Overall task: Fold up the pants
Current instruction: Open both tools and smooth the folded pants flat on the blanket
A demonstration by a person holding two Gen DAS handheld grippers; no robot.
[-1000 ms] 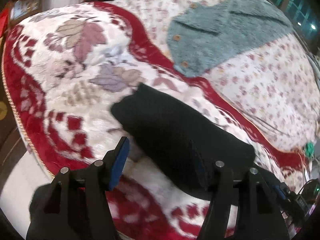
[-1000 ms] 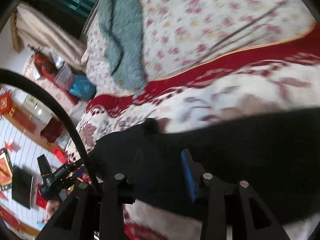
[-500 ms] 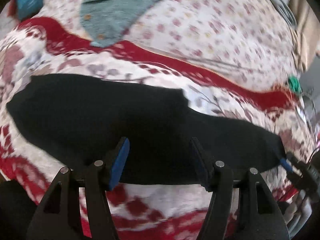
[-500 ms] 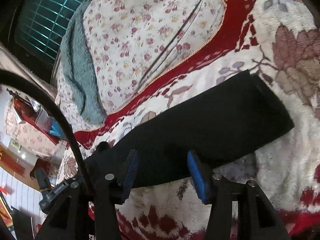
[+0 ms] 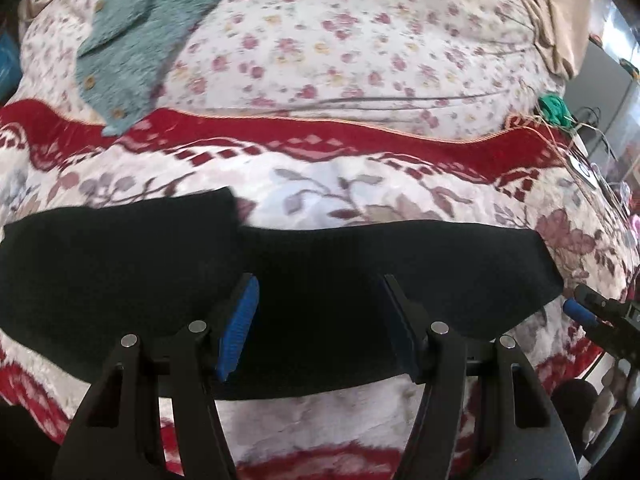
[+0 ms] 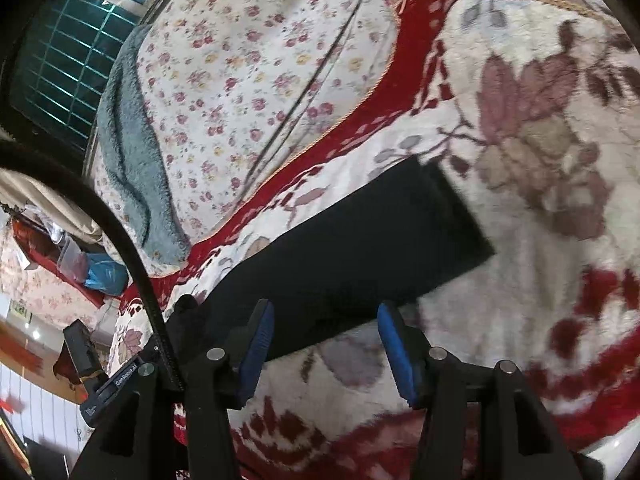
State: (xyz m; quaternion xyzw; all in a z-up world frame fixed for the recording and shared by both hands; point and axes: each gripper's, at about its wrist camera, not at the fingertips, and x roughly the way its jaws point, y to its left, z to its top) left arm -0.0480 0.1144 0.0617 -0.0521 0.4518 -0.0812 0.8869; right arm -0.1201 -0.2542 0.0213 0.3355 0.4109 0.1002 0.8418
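Black pants [image 5: 320, 272] lie flat in a long band across a red and white floral blanket [image 5: 360, 188]. My left gripper [image 5: 318, 322] hovers over the middle of the band, jaws wide apart and holding nothing. In the right wrist view the pants [image 6: 360, 248] run from lower left to a squared end at the right. My right gripper [image 6: 326, 340] hangs above their near edge; its jaws are opening and nothing is pinched between the blue pads [image 6: 256, 344]. The right gripper's tip also shows at the right edge of the left wrist view [image 5: 596, 312].
A teal fleece garment with buttons [image 5: 136, 36] lies on the flowered sheet [image 5: 340, 40] behind the blanket. A green item and thin cords [image 5: 554, 110] sit at the right side of the bed. A window grille [image 6: 60, 60] and cluttered shelves [image 6: 72, 256] lie beyond the bed.
Both grippers swung sideways across the bed; the pants went from bunched and lifted to spread flat. The right gripper's jaws let go of the cloth and widened. The left jaws kept their width.
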